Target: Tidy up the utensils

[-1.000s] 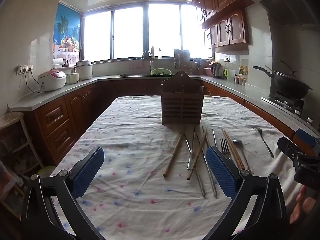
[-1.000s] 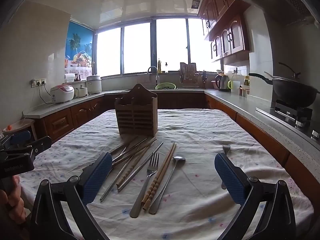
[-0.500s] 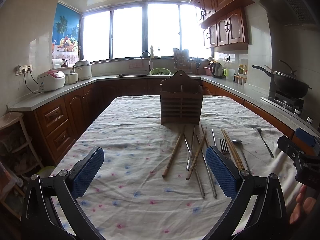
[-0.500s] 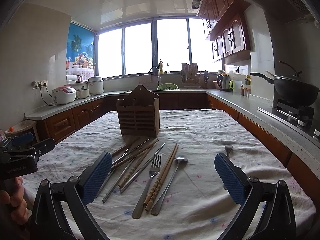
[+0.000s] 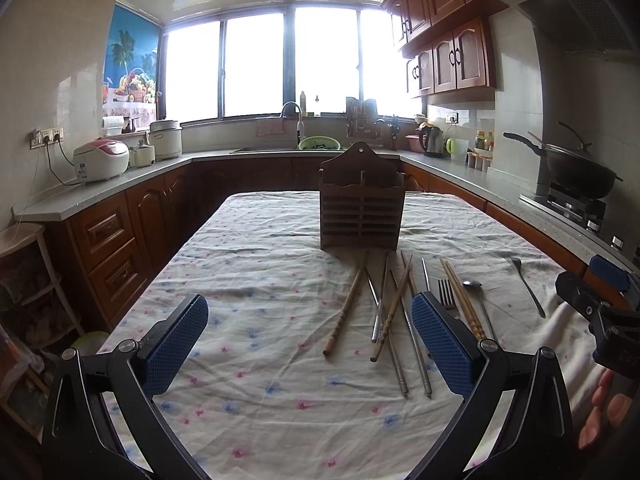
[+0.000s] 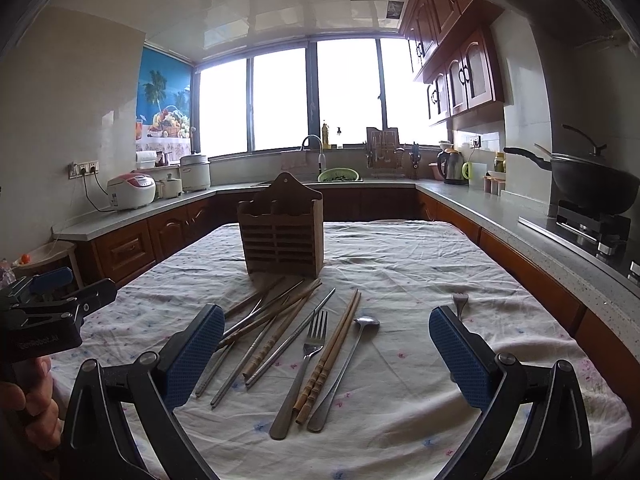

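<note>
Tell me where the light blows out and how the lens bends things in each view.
Left wrist view: window is blown out white, the counter curves with fisheye bend, corners go dark. Right wrist view: same white window, glare on the ceiling, cabinets lean inward; utensils stay sharp.

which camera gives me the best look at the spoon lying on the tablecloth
The right wrist view. There the spoon lies whole, bowl to handle end, beside the paired wooden chopsticks. In the left wrist view the spoon is smaller and its handle end passes behind the left gripper.
</note>
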A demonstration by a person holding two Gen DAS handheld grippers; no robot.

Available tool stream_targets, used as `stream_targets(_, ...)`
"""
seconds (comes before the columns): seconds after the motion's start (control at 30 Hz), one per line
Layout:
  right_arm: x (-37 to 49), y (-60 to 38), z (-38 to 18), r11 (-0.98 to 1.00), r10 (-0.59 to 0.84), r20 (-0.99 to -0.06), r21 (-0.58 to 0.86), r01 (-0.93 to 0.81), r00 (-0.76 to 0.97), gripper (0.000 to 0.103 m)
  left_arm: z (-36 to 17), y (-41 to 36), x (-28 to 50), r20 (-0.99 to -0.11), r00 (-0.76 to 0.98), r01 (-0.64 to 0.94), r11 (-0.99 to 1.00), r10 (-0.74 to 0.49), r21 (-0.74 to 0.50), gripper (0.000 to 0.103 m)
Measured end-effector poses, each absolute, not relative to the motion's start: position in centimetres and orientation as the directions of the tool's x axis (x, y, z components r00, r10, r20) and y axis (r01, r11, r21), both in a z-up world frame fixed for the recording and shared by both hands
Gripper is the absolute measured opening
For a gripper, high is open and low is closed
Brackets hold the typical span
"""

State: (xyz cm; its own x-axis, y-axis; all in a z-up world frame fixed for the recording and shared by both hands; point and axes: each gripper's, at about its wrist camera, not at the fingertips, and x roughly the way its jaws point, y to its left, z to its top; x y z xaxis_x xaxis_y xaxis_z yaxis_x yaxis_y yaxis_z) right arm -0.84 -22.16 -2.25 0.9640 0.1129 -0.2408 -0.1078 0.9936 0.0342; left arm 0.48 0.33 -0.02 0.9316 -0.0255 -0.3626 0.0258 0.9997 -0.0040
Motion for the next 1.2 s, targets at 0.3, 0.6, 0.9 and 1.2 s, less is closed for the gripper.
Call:
stream_targets(0.3,-0.8,-22.1,-2.0,0.993,0.118,-0.242,0.036,-0.112,0.963,0.103,-0.1,0.4,0.5,-0.365,0.930,0.033,0.999,-0.033,-0.005,0.103)
stream_targets(0.6,-0.8,-22.0,-2.0,0.993,0.121,-0.245,0.038,-0.115,0.962,0.103,-0.1,0.4,0.7,-0.368,0.929,0.032,0.999,-0.033,-0.007,0.103)
stream_targets(0.9,-0.7,-21.9,-2.1,0.992,0.124,-0.245,0.042,-0.117,0.961,0.103,-0.2,0.4,0.8,-0.373,0.927,0.037,0.999,-0.037,-0.008,0.103)
stream_targets(1.2,-0.5,-21.8,-2.1,0.992,0.126,-0.248,0.049,-0.118,0.960,0.103,-0.3,0.5,1.8,-0.399,0.915,0.051,0.999,-0.053,-0.015,0.103)
